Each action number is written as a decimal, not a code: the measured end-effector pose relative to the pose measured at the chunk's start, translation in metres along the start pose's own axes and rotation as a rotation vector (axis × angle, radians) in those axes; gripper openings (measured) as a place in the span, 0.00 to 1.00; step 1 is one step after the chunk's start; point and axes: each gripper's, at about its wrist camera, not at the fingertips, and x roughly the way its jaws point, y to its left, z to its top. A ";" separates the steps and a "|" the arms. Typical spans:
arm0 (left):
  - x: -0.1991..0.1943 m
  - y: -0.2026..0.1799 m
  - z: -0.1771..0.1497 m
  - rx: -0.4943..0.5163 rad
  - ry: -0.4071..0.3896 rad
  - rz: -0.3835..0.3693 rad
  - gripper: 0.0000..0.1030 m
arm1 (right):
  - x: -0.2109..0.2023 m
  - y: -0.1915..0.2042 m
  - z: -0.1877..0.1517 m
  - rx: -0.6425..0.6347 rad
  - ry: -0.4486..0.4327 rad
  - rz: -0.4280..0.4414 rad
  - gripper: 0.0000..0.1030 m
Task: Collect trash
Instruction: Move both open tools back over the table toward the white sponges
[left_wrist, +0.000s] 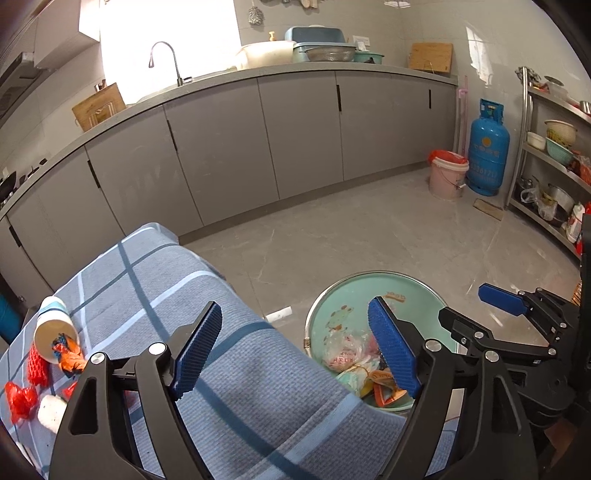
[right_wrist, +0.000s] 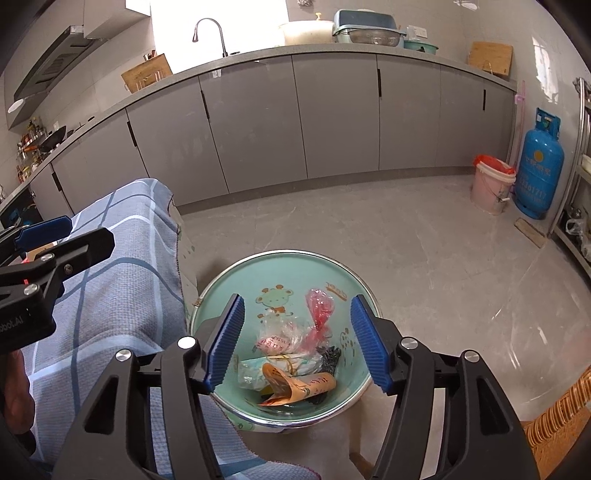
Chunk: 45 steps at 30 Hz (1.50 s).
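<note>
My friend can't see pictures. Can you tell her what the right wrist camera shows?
An open two-finger tool hangs empty over a green basin holding plastic bags and wrappers. A blue checked cloth covers the table on the left, with grey kitchen cabinets behind.

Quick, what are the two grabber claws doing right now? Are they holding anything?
Left gripper: open, holding nothing, over the blue checked tablecloth.
Right gripper: open, holding nothing, above the round green basin of trash.

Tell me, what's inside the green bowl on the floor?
The green bowl holds trash: an orange wrapper, a red plastic bag and clear bags. Whatever lies beneath that pile is covered.
</note>
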 end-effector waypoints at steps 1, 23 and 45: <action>-0.002 0.002 -0.001 -0.005 0.000 0.004 0.78 | -0.001 0.001 0.000 -0.002 -0.003 -0.002 0.61; -0.041 0.070 -0.026 -0.126 -0.001 0.083 0.82 | -0.024 0.058 0.008 -0.093 -0.036 0.050 0.68; -0.080 0.141 -0.059 -0.259 -0.003 0.177 0.82 | -0.038 0.143 0.003 -0.215 -0.040 0.156 0.71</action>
